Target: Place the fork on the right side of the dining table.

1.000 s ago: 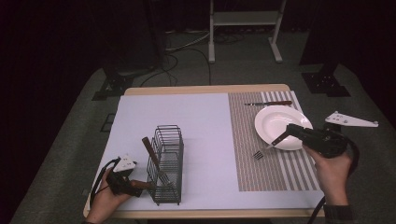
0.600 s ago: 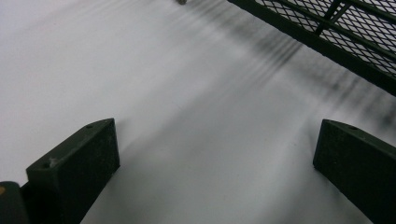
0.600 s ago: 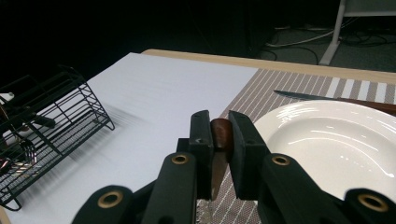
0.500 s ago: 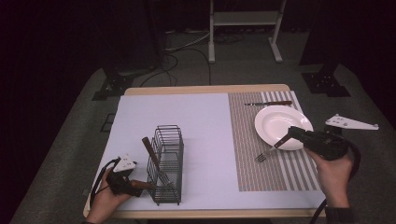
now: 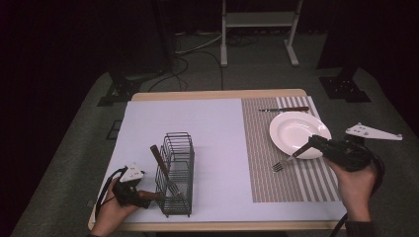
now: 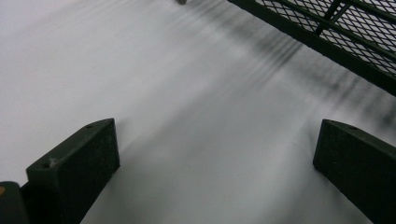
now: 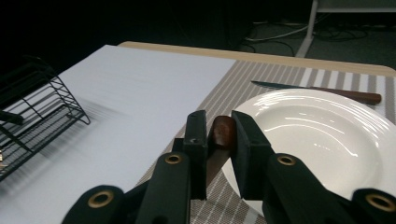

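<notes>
At the table's seven o'clock the left gripper (image 5: 129,190) rests wide open and empty beside the wire rack (image 5: 176,173), which holds one brown-handled utensil (image 5: 163,169) leaning inside. Open mat (image 5: 212,128) runs across the middle. At three o'clock the right gripper (image 5: 310,143), jaws just easing apart, brackets the fork (image 5: 287,159) handle at the white plate (image 5: 291,128) rim.

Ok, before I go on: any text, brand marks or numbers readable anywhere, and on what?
None: no word, label, brand or number can be read.
The plate, fork, knife, wire rack, striped mat and white mat look unmarked.
The right gripper and left gripper show bare black jaws.
</notes>
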